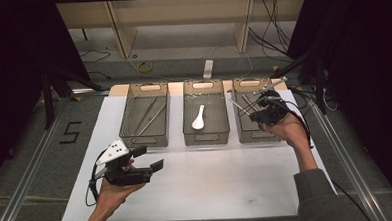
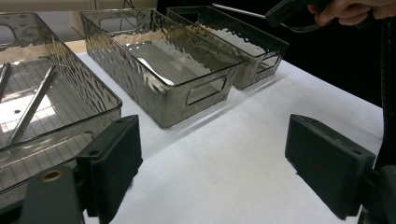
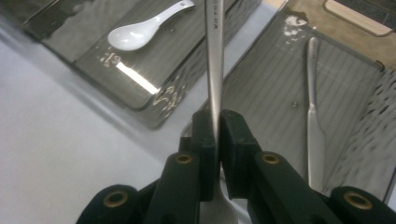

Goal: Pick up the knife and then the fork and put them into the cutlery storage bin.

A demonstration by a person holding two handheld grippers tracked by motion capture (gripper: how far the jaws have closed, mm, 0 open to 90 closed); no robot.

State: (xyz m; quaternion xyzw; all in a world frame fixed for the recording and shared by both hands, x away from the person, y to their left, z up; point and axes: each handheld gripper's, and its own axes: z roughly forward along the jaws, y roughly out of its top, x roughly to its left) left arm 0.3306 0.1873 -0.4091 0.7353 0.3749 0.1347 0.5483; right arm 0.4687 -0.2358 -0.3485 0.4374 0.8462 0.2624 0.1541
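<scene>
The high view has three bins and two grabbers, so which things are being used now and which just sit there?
In use:
right gripper
metal utensil clamped in it
right bin

Just lying about:
white spoon
middle bin
left bin
knife
left gripper, open

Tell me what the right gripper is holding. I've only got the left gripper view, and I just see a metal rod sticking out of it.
Observer: The right gripper has its jaws shut on the flat handle of a metal utensil. Its working end is hidden.
Operator: Anything lying in the right bin?
Observer: Yes, a metal knife lies flat on the floor of the right bin.
Operator: And the middle bin?
Observer: A white spoon lies in the middle bin.
</scene>
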